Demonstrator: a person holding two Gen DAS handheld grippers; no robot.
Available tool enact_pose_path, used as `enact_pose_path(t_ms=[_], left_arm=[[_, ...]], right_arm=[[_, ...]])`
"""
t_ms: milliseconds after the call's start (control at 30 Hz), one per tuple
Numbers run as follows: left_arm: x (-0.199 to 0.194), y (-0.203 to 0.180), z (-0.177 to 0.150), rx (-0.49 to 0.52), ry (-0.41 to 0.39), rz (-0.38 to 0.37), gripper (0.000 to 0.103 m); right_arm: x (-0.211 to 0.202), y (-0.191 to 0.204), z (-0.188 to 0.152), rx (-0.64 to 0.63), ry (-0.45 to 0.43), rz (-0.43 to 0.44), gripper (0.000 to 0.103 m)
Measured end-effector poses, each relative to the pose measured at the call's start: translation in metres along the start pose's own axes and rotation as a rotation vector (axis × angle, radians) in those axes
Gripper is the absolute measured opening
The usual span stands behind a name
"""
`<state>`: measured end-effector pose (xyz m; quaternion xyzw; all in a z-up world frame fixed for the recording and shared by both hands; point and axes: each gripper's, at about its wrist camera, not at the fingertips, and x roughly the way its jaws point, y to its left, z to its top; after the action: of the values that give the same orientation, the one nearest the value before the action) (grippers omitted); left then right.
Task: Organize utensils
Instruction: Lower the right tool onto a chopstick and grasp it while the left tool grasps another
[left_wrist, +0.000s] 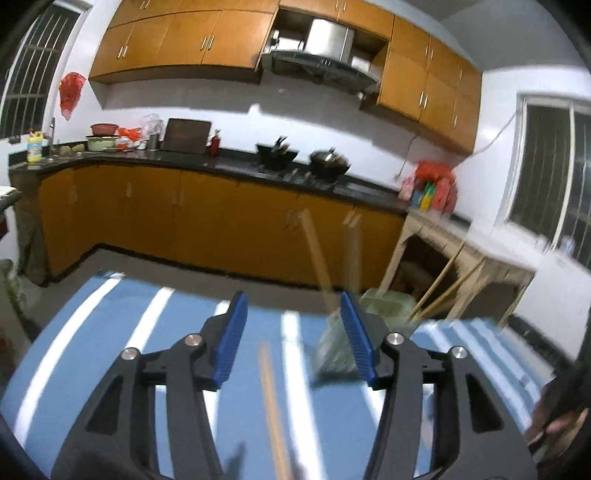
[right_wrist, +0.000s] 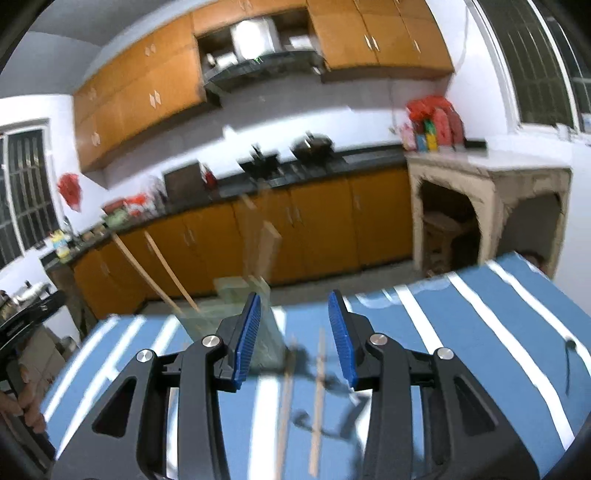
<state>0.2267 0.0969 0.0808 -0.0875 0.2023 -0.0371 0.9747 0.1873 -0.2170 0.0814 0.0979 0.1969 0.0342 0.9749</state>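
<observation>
A clear glass holder (left_wrist: 336, 350) stands on the blue-and-white striped table (left_wrist: 110, 332) with wooden chopsticks (left_wrist: 317, 251) standing in it. My left gripper (left_wrist: 293, 339) is open above the table, its right finger just beside the holder. A loose chopstick (left_wrist: 271, 406) lies on the table between its fingers. In the right wrist view the holder (right_wrist: 236, 306) with several chopsticks (right_wrist: 170, 273) is just behind the left finger of my open right gripper (right_wrist: 293, 339). Two loose chopsticks (right_wrist: 319, 398) lie on the table (right_wrist: 480, 332) between its fingers. Both views are motion-blurred.
A kitchen lies beyond the table: orange cabinets (left_wrist: 207, 218), a dark counter with woks (left_wrist: 328, 160) and a pale side table (left_wrist: 461, 251). The other hand-held gripper shows at the left edge of the right wrist view (right_wrist: 22, 332).
</observation>
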Motion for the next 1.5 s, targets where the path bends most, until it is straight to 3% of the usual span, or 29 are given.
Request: enact_pose_path(t_ms=[167, 367, 500, 633, 767, 1100, 1333, 1500], left_arm=[[0.024, 0.023, -0.047, 0.007, 0.159, 0.078, 0.057], [0.057, 0.039, -0.093, -0.01, 0.339, 0.106, 0.059], [0.067, 0.037, -0.106, 0.003, 0.382, 0.096, 0.059], [0.074, 0.028, -0.111, 0.017, 0.404, 0.083, 0.059], [0.084, 0.02, -0.116, 0.035, 0.431, 0.068, 0.054], [0.102, 0.006, -0.131, 0.071, 0.495, 0.034, 0.036], [0.106, 0.002, -0.135, 0.098, 0.493, 0.042, 0.033], [0.108, -0.001, -0.136, 0.129, 0.488, 0.074, 0.022]], right_arm=[[0.033, -0.027, -0.049, 0.062, 0.19, -0.042, 0.04], [0.075, -0.016, -0.093, 0.034, 0.367, -0.016, 0.039], [0.094, -0.001, -0.112, -0.019, 0.427, -0.031, 0.038], [0.112, 0.0, -0.124, -0.045, 0.482, -0.078, 0.025], [0.108, -0.006, -0.127, -0.065, 0.458, -0.112, 0.008], [0.11, -0.024, -0.123, -0.021, 0.448, -0.128, 0.008], [0.109, -0.024, -0.123, -0.023, 0.446, -0.13, 0.008], [0.108, -0.024, -0.124, -0.025, 0.444, -0.13, 0.008]])
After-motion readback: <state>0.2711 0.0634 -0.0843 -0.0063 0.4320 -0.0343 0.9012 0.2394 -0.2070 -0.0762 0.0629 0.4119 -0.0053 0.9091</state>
